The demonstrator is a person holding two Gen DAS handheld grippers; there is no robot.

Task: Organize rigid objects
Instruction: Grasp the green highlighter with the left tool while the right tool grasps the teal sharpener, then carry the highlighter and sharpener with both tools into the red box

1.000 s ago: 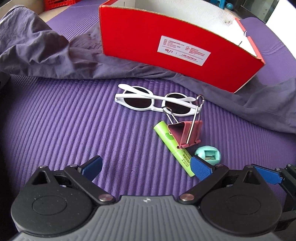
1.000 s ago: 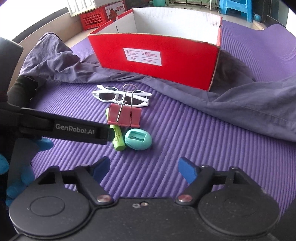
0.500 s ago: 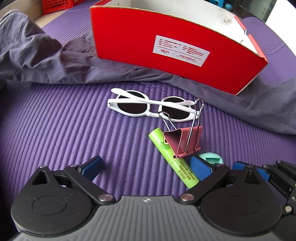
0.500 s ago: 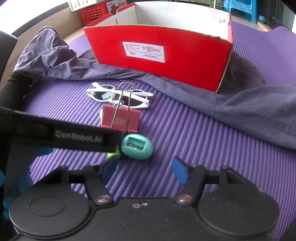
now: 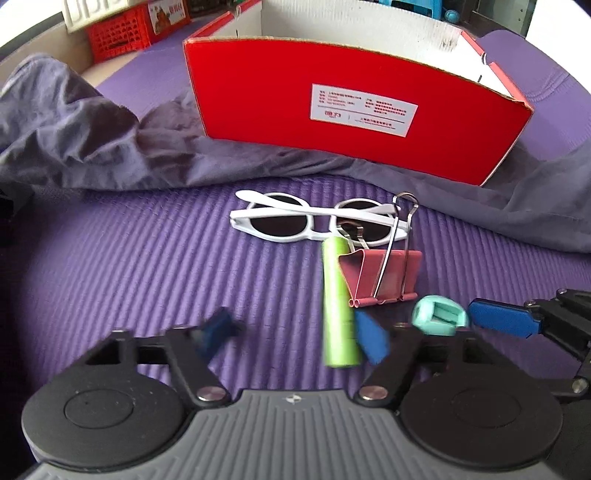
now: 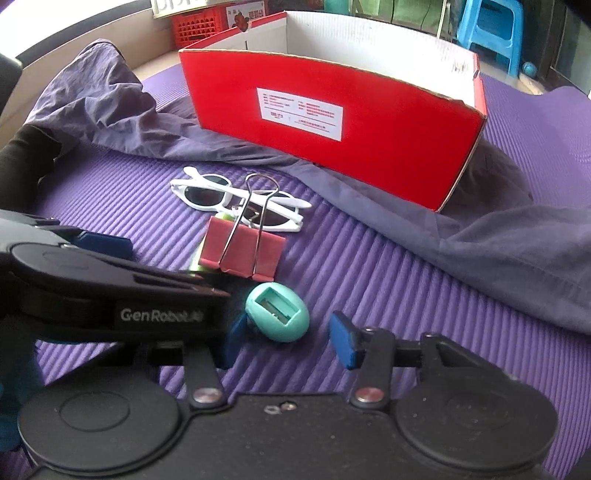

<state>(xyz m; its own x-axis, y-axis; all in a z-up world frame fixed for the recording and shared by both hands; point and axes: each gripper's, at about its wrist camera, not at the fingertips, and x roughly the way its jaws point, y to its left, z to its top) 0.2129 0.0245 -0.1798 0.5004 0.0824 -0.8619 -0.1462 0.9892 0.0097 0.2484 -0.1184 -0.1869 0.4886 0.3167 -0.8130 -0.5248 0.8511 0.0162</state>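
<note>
On the purple mat lie white sunglasses [image 5: 317, 219] [image 6: 236, 199], a pink binder clip [image 5: 384, 277] [image 6: 242, 251], a green tube [image 5: 338, 306] and a teal egg-shaped sharpener [image 5: 437, 315] [image 6: 277, 312]. My left gripper [image 5: 295, 332] is open, its right finger beside the green tube's near end. My right gripper [image 6: 286, 341] is open, with the sharpener between its fingertips, close to the left one. The red open box [image 5: 351, 110] [image 6: 332, 122] stands behind them. In the right wrist view the tube is mostly hidden behind the clip and the left gripper.
A grey-purple cloth [image 5: 92, 147] [image 6: 498, 240] lies crumpled around the box, left and right. A red crate [image 5: 118, 35] and a blue stool [image 6: 487, 33] stand beyond the mat. The left gripper's body [image 6: 110, 291] crosses the right wrist view at left.
Both grippers moved forward toward the objects. The left gripper's fingers now straddle the green tube's end; the right gripper's fingers have come around the teal sharpener.
</note>
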